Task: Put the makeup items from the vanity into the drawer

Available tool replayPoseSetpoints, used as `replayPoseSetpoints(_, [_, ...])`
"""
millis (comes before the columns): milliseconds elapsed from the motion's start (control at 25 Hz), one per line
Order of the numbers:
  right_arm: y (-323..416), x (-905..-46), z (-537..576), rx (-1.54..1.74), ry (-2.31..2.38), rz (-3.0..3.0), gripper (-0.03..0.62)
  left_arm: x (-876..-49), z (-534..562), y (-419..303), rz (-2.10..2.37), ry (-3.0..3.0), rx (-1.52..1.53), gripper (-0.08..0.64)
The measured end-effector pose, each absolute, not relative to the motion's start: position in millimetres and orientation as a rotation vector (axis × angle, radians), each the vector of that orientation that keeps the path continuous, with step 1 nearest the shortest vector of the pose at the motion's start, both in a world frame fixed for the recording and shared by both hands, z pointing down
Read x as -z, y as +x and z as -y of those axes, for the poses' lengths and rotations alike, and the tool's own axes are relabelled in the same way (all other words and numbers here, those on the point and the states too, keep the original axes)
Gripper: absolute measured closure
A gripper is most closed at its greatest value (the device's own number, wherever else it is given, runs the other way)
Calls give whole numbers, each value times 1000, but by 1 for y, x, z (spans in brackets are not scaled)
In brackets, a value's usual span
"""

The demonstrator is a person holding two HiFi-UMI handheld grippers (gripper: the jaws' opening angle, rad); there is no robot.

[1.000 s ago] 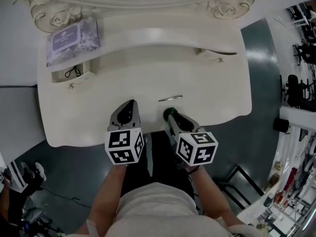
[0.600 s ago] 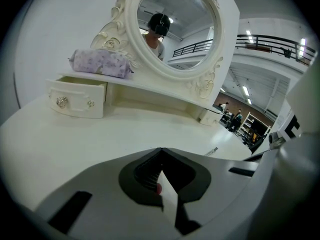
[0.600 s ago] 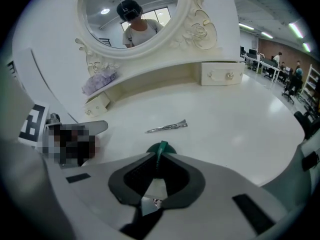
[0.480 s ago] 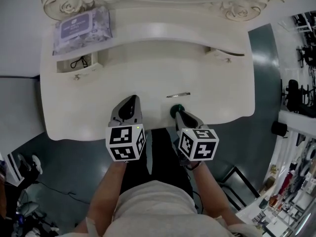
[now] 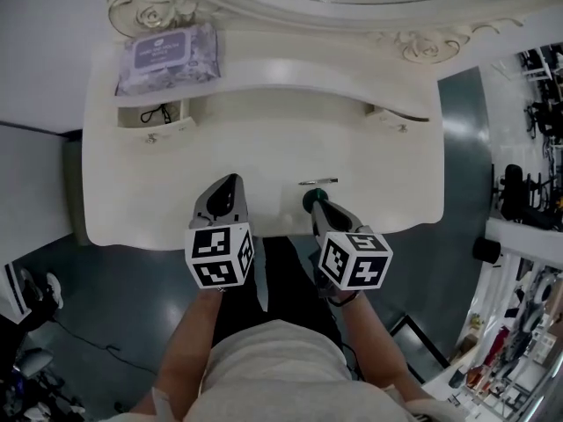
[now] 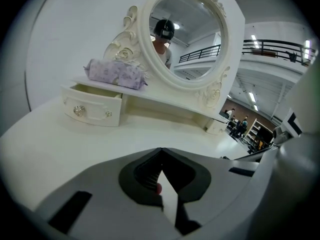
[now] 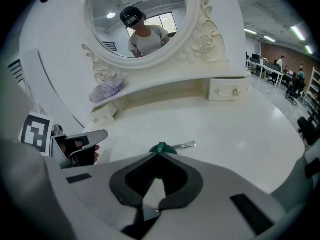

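Observation:
On the white vanity top (image 5: 264,148) lies a thin silver stick (image 5: 318,182) (image 7: 184,145). Just in front of it, a small dark green item (image 5: 310,199) (image 7: 161,148) sits at the tips of my right gripper (image 5: 311,204) (image 7: 159,155), whose jaws are closing tight on it. My left gripper (image 5: 227,187) (image 6: 161,153) hovers beside it over the front edge, shut and empty. The small left drawer (image 5: 158,115) (image 6: 92,109) stands open with a black thing inside.
A purple wipes pack (image 5: 167,55) (image 6: 116,74) rests on the shelf above the open drawer. The small right drawer (image 5: 391,117) (image 7: 229,90) is closed. The oval mirror (image 6: 185,34) rises at the back. Dark floor surrounds the table.
The right jaws have drawn together on the green item near the silver stick. The head view has shifted, so the table sits lower in it. The left gripper has barely moved.

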State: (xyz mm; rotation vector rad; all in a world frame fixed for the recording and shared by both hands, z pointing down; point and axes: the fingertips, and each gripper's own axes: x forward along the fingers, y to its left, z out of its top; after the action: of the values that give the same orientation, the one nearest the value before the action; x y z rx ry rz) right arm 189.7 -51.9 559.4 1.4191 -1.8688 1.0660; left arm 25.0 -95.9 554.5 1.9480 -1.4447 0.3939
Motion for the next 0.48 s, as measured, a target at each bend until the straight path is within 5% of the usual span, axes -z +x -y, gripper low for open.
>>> replayPoseSetpoints(480, [109,-504,95,-905,1183,2112,571,-510,86,-53,1709,1787,-242,555])
